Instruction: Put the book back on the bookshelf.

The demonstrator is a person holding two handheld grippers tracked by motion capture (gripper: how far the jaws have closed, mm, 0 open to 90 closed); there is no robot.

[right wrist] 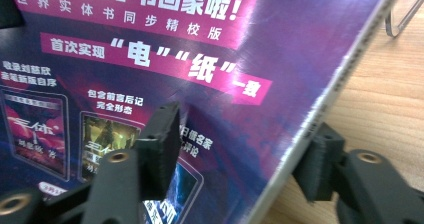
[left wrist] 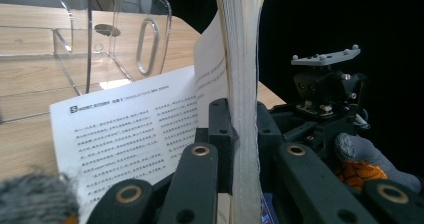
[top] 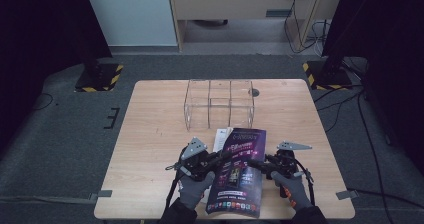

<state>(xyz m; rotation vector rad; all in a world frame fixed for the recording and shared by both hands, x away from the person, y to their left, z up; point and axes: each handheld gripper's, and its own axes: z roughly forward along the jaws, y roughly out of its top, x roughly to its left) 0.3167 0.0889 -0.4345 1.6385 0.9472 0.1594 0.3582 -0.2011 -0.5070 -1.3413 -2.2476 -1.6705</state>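
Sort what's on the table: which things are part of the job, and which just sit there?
In the job: magazine, left claw shut on its page edge, right claw astride its spine edge.
Lying about: clear plastic organizer, untouched behind the magazine.

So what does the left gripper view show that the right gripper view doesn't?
Left gripper view alone: the magazine's page edges clamped in the left hand-held gripper, a loose printed page, the clear acrylic organizer and the other gloved hand. Right gripper view alone: the purple cover between the right hand-held gripper's jaws. Both: the magazine and wooden table.

Magazine [left wrist: 243, 59] between left gripper [left wrist: 239, 134] jaws (seemingly clamped)
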